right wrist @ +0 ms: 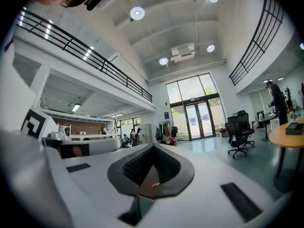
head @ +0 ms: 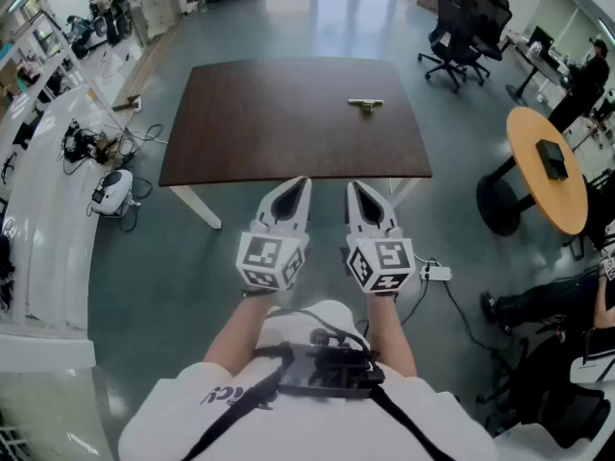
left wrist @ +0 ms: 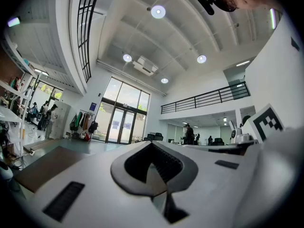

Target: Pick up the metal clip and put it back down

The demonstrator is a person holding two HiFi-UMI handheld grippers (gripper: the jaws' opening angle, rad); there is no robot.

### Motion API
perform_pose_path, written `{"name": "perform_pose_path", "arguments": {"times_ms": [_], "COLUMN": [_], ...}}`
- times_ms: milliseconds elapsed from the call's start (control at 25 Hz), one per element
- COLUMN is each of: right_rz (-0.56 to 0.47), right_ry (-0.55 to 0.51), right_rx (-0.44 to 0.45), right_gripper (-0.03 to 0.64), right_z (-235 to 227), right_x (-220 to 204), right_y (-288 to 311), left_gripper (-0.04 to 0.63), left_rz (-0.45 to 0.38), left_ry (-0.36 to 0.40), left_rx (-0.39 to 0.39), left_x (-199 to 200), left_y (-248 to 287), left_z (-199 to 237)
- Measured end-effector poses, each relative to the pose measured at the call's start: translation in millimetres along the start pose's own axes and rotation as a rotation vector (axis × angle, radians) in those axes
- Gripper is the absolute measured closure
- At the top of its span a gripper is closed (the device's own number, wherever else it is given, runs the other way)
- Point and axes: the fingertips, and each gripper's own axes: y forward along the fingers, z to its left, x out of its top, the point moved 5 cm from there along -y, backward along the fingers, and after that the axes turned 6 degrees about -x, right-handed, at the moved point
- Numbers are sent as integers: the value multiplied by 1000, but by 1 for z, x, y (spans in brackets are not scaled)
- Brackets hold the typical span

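On the brown table (head: 269,123), a metal clip (head: 365,106)

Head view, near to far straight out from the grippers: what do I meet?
left gripper and right gripper side by side, both shut and empty → brown table, near edge first → metal clip lying toward its far right → grey floor beyond.

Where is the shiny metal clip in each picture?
Head view: metal clip on the brown table, toward its far right.
Left gripper view: not in it.
Right gripper view: not in it.
Shared landmark: glass doors, in both gripper views.
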Motion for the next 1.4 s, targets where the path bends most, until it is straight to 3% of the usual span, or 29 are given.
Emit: {"name": "perform_pose_path", "arguments": {"times_ms": [520,720,1040,1240,1400], "right_rz": [-28,-13,22,37,28], "right_ry": [74,104,100,72,47], "right_rx": [-18,-6,-9,-49,-50], "right_gripper": [614,614,614,614,614], "right_z": [-54,-64,-84,-117,-141], "right_x": [-7,-21,-42,-47,-30], "right_y": [-27,-22,15,70,131], "left_gripper": [586,586,586,586,586], "left_rz": [40,82,103,97,61], "left_ry": [12,19,-9,-44,-51], "left_rx": [-41,-41,-30,-54,-66], "left_x": [-24,-40,-62,-77,-66], "left_y": [29,35,73,131,190], "left_z": [-55,-58,-28,11,47]}}
